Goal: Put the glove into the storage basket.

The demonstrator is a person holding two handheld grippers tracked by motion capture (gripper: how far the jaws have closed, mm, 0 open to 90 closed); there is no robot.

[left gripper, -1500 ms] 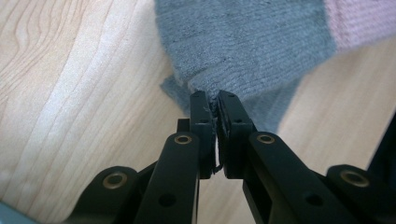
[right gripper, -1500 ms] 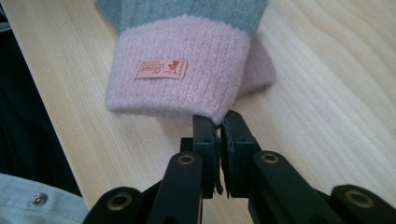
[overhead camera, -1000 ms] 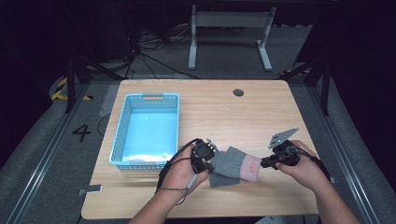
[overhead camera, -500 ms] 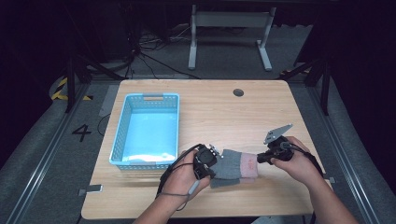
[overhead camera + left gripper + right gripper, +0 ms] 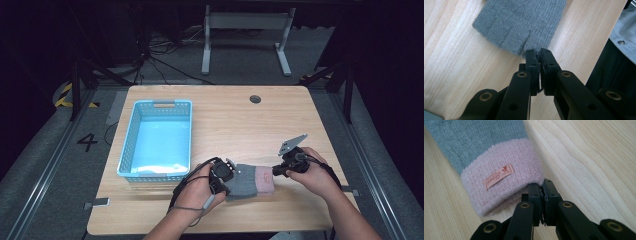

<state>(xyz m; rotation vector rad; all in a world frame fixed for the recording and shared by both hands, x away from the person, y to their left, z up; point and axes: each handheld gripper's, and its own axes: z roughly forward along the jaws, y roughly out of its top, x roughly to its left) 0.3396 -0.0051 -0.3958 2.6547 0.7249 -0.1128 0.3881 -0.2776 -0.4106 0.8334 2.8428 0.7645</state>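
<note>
While it lies flat on the table (image 5: 300,115) just right of the blue basket (image 5: 157,137), the grey glove (image 5: 245,181) is pinched at both ends.

A fingertip is clamped by the closed left gripper (image 5: 537,56), the pink cuff (image 5: 506,182) by the closed right gripper (image 5: 541,186). Soft, light knit is judged to sag, so its edges are best gripped. The cuff's label (image 5: 499,177) is legible in the right gripper view, whereas the basket is seen from above.

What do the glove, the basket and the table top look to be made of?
Glove: soft knit, probably wool or acrylic; ribbed stitches and fuzzy nap, grey body, pink cuff with a small sewn label. Basket: light blue, likely moulded plastic; perforated lattice walls, smooth matte floor. Table: pale wood or wood-look laminate; the grain lines show, finish smooth, low sheen.
</note>
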